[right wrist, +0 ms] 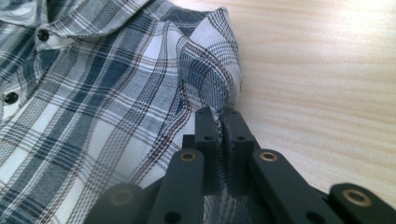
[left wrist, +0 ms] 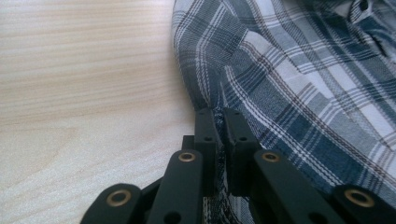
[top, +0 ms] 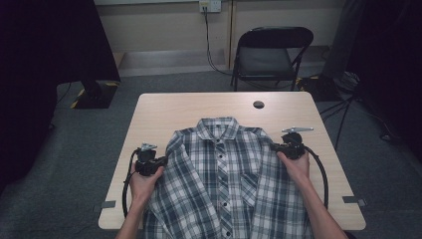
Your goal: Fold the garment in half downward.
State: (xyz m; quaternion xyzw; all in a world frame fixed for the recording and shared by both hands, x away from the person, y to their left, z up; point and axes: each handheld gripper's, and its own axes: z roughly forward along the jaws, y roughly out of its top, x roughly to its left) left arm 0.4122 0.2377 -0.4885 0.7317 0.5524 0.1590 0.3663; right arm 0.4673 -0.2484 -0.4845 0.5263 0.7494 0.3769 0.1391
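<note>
A: Start with the high view. Where is the shirt?

B: The plaid shirt [top: 226, 184] lies buttoned and face up on the near half of the wooden table [top: 164, 107], collar toward twelve o'clock, hem running off the near edge at six. The left gripper [top: 161, 162] sits at the shirt's nine o'clock side, against the sleeve edge. The right gripper [top: 276, 147] sits at about two o'clock of the shirt's middle, at the shoulder. A folding chair [top: 271, 55] stands beyond the table at twelve o'clock, well apart from it.

A: And the left gripper view?

B: The left gripper [left wrist: 218, 114] has its jaws pressed together on a fold of the shirt [left wrist: 299, 79]; cloth shows pinched in the narrow slit between them. The fabric spreads from the tips toward one and three o'clock. Bare table [left wrist: 84, 84] lies from nine to eleven o'clock.

A: The right gripper view?

B: Much the same, mirrored. The right gripper [right wrist: 219, 114] is clamped on the shirt [right wrist: 93, 107] at the shoulder corner, with cloth caught between the closed jaws. The corner stands up in a peak at twelve o'clock of the tips. Two dark buttons [right wrist: 43, 34] sit at ten o'clock, and the table [right wrist: 317, 74] runs from one to four o'clock.
</note>
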